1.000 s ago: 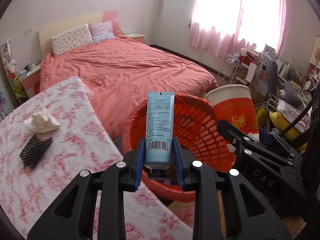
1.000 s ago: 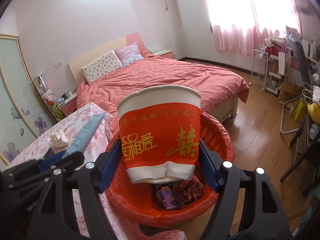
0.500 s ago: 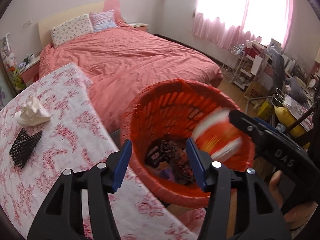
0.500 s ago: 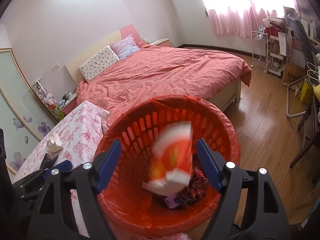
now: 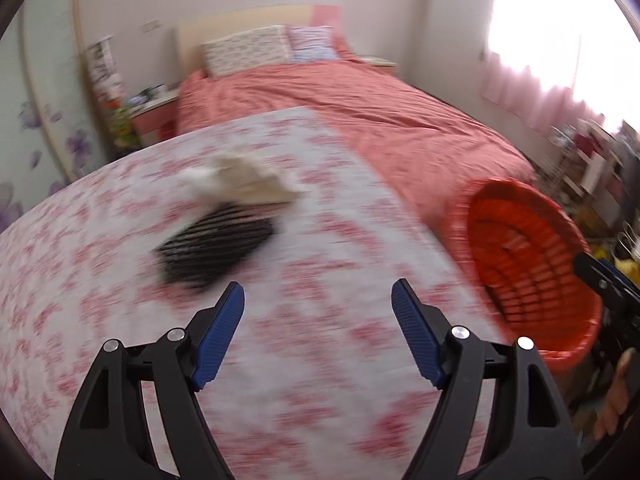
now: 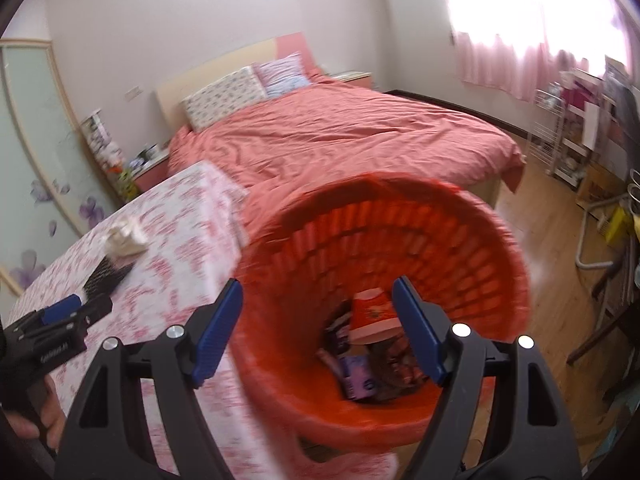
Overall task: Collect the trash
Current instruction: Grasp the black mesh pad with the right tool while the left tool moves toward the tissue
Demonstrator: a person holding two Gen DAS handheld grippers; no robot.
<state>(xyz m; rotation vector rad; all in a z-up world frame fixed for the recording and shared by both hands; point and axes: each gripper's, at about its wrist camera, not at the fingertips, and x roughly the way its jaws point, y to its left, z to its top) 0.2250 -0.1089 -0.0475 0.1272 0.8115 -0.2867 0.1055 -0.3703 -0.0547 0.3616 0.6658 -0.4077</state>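
So the big desk with the pink-and-white floral cloth (image 5: 320,360) fills most of the left wrist view, with the bed in its salmon-red cover (image 6: 340,136) behind it, and the round red plastic slatted waste basket (image 6: 400,240) sits right off the desk's edge on the wooden floor. Inside the basket there's already a pile: a red-and-white paper cup (image 6: 372,316) lying on top of some dark wrappers and a purple packet, so that part of the collecting looks done. What's left on the desk, as far as I can see, is a black mesh piece (image 5: 216,248) and, touching its far side, a crumpled white tissue wad (image 5: 244,184); both are motion-blurred in the left view but clearer in the right one. The left gripper (image 5: 318,324) is over the desk aimed down toward those two, its blue-padded fingers (image 5: 220,336) spreading apart with nothing between them. The right gripper (image 6: 318,324) hangs above the basket mouth, fingers wide apart and empty too. My read: this is the bit between drops, going for the next piece. The next move probably needs the left one to come down around the black mesh, which is nearest. It lies flat, so the fingers would have to get low to the cloth without snagging the fabric, and the tissue is close enough to get dragged along.
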